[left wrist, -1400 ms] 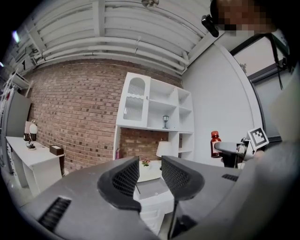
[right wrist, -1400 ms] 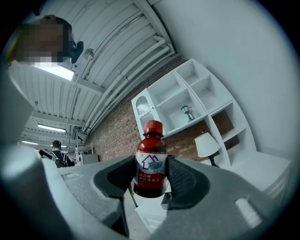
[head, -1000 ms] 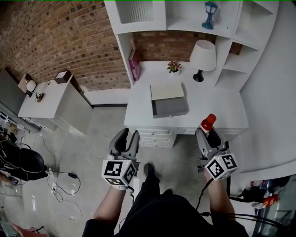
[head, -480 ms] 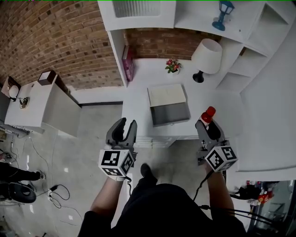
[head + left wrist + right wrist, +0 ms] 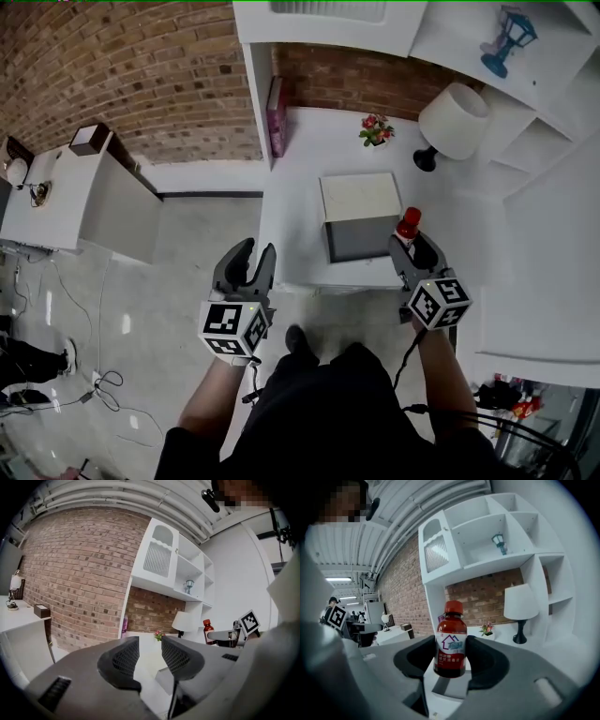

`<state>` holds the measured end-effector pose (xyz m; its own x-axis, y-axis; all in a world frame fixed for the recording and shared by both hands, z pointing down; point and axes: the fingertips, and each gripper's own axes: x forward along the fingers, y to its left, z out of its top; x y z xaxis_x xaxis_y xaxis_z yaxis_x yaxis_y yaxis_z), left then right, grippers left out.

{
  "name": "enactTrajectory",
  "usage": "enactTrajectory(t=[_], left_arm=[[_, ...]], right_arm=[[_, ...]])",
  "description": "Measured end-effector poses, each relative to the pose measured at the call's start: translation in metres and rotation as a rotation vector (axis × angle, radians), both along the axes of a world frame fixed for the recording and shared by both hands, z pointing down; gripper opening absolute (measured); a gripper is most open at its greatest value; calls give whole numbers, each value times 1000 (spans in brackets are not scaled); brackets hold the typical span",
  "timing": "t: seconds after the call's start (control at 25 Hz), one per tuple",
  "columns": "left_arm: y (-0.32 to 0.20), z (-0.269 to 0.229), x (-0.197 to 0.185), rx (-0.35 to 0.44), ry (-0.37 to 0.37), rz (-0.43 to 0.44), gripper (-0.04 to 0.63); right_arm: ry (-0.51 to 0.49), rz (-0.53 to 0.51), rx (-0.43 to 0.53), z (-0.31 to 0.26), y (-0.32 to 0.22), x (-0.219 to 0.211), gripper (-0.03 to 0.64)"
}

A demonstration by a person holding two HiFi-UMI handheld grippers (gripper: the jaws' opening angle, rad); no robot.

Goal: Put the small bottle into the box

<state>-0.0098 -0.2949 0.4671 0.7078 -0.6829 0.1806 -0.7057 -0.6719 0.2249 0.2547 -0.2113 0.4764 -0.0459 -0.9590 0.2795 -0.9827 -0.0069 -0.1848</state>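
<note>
Closer to the white desk [image 5: 298, 187] than before, the right gripper [image 5: 413, 249] clamps the small bottle [image 5: 408, 225] upright, just beside the right edge of the box [image 5: 361, 239]. Red cap, white label with a purple house outline, print unreadable. Left gripper [image 5: 253, 257] hangs empty, jaws apart, off the desk's front edge

A red brick wall [image 5: 141, 75] backs a white desk [image 5: 291, 216], with a white shelf unit [image 5: 328, 23] above it. On the desk stand a white lamp [image 5: 455, 120], potted flowers [image 5: 377, 129] and a pink book [image 5: 277, 112]; a blue lantern [image 5: 506, 42] sits on a shelf. The grey floor [image 5: 178, 253] is glossy, with a second white table [image 5: 52, 202] and cables [image 5: 103, 384] at left.
</note>
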Motion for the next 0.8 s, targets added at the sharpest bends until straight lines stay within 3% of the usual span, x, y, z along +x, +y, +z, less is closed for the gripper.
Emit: enactTrajectory(t=[0.28,0.48,0.8], left_arm=[[-18,14,-20,-41,-32,-129,144],[-18,16,-12,-63,-54,-186,144],[-19,25,-1,-97,-73,-263,144]], right_arm=[[-27,-118,-148,75,-51,-1,207],[-22,-203,-262,122,-80,4,207],[33,-314,-352,168,-110,10,207]])
